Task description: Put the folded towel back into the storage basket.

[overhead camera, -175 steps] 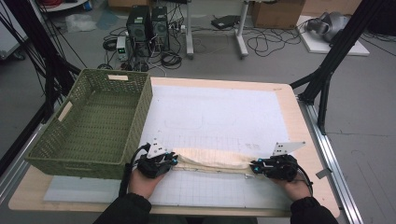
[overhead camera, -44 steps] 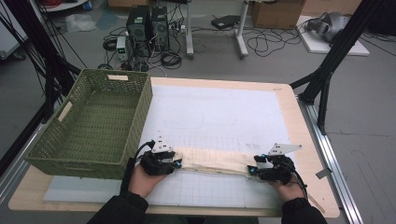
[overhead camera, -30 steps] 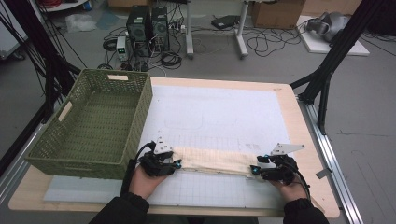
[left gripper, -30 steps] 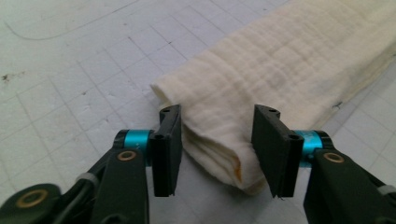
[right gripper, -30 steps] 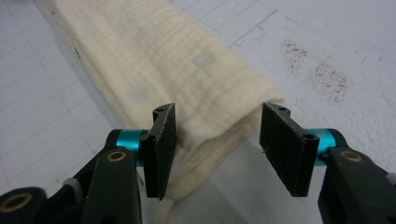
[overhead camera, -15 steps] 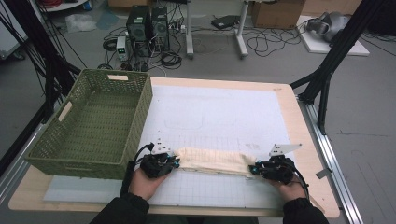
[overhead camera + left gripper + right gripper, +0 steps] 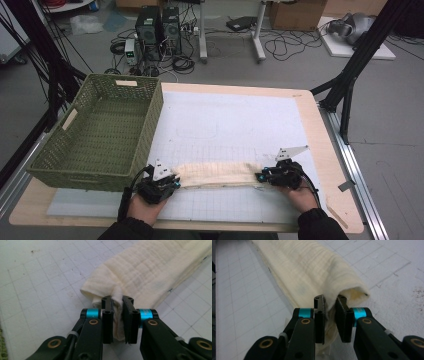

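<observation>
the cream cloth (image 7: 217, 174), folded into a long band, lies along the front edge of the white mat (image 7: 230, 120). the left gripper (image 7: 170, 184) pinches its left end, the right gripper (image 7: 261, 177) its right end; both have just clamped onto it. a green basket (image 7: 100, 132) sits at the table's left edge.

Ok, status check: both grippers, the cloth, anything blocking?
Left gripper and right gripper each clamped on an end of the folded cream cloth. Cloth lies flat on the grid mat. Green basket stands clear at left.
</observation>
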`<action>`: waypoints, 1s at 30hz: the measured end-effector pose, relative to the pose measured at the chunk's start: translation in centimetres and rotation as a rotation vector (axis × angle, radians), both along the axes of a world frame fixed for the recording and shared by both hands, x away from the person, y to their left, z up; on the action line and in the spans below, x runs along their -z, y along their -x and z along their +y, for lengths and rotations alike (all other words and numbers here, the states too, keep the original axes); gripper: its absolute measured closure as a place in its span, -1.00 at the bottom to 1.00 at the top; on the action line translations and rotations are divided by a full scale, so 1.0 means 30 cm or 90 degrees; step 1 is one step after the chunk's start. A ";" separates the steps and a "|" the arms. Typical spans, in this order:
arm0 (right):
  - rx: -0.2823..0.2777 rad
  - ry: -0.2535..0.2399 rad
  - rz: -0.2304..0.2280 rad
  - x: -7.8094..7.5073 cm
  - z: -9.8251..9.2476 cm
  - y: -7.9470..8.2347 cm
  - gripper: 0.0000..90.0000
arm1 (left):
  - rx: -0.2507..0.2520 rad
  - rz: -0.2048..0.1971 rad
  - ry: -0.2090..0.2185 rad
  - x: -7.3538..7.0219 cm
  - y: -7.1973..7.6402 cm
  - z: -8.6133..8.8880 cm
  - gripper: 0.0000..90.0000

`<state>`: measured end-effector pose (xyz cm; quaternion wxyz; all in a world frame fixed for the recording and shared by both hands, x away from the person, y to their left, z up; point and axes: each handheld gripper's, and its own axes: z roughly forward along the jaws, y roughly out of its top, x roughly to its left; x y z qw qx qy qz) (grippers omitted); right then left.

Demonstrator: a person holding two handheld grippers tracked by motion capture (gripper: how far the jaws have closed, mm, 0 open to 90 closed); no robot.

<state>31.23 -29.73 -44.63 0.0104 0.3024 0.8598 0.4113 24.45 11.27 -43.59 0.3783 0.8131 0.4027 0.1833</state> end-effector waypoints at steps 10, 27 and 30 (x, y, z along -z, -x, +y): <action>0.032 -0.018 -0.023 -0.014 -0.028 0.021 0.32 | 0.062 -0.055 0.041 -0.072 0.007 -0.002 0.23; 0.007 0.049 -0.084 -0.031 0.005 0.041 0.57 | 0.284 -0.042 0.062 -0.091 -0.176 -0.215 0.21; 0.004 0.043 -0.066 -0.018 -0.006 0.037 0.58 | 0.309 -0.029 0.062 -0.087 -0.202 -0.261 0.19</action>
